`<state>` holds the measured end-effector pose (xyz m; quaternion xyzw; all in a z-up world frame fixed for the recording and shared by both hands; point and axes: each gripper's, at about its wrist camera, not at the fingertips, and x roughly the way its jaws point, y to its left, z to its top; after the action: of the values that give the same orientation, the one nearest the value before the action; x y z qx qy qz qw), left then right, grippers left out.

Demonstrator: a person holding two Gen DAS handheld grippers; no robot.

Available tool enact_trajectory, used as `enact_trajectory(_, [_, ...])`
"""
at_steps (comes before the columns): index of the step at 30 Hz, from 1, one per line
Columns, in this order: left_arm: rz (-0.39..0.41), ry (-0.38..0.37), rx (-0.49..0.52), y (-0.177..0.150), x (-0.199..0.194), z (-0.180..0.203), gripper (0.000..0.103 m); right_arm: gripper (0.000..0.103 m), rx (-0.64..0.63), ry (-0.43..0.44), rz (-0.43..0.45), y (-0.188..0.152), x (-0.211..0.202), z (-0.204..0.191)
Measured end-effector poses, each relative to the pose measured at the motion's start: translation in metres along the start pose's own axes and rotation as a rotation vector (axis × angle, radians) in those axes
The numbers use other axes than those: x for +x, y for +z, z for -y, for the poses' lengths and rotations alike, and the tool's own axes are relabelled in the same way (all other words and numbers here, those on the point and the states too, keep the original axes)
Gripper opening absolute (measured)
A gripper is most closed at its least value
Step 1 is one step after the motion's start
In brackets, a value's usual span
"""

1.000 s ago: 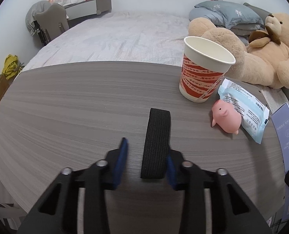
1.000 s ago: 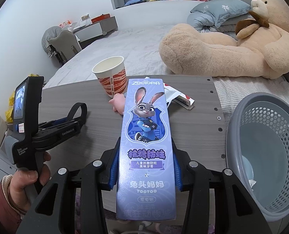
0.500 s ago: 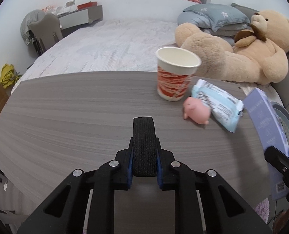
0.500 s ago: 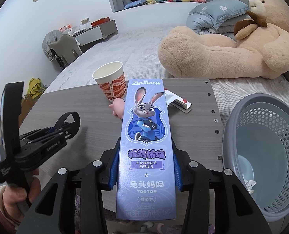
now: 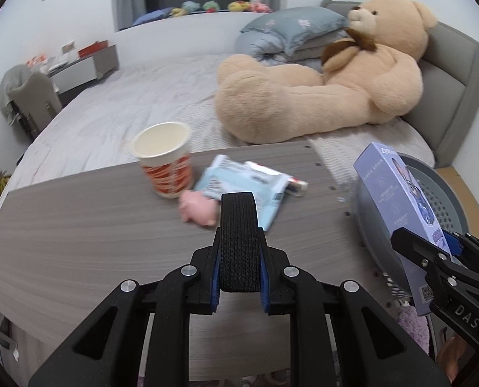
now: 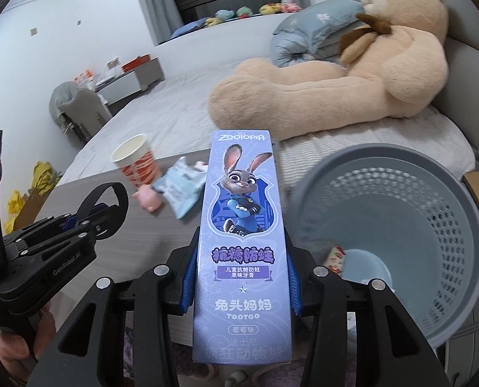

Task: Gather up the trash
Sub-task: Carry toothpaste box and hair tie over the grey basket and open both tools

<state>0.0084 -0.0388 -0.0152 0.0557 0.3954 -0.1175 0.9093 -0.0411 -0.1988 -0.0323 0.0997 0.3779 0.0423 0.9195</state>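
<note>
Left wrist view: the black elastic band (image 5: 239,242) is a flattened loop with its long axis running straight out along the left gripper (image 5: 239,277), pointing away over the wooden table (image 5: 78,225) toward the pale blue wrapper (image 5: 239,177). The blue pads are pressed together on the band's near end, and its far end sticks out past the fingertips, raised off the tabletop. The gripper tilts downward toward the table.

Right wrist view: the purple toothpaste box (image 6: 243,235) stands lengthwise between the fingers of the right gripper (image 6: 241,277), its long axis in line with them and its printed face toward the camera, top end pointing away toward the bed. The pads clamp its two narrow sides. This gripper also tilts downward. A hand (image 6: 13,338) at the lower left holds the handle of the left gripper.

On the table, near its far edge, a paper cup (image 5: 163,159) stands upright, with a pink pig toy (image 5: 197,209) just beside it and touching the wrapper. The grey perforated basket (image 6: 433,225) sits off the table's right end, just beside the box, its mouth open upward with a few scraps at the bottom. The near and left parts of the tabletop lie bare. A large teddy bear (image 5: 320,77) lies on the bed behind the table.
</note>
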Motion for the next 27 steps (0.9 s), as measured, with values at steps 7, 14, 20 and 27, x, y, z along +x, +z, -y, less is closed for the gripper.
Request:
enact_trajectory(7, [-0.011,-0.080,0.084,0.009,0.010,0.057,0.019,0.043,0.097,-0.091,0.012,-0.006,-0.017,0.060])
enact_trajectory(14, [-0.025,-0.151,0.156,0.016,0.024,0.109,0.019,0.043,0.178,-0.167,0.011,-0.013,-0.029,0.112])
enact_trajectory(20, [-0.042,-0.187,0.207,0.024,0.036,0.143,0.019,0.043,0.218,-0.187,0.005,-0.016,-0.031,0.138])
enact_trajectory(27, [-0.067,-0.202,0.236,0.031,0.050,0.167,0.019,0.043,0.240,-0.182,-0.016,-0.015,-0.023,0.153])
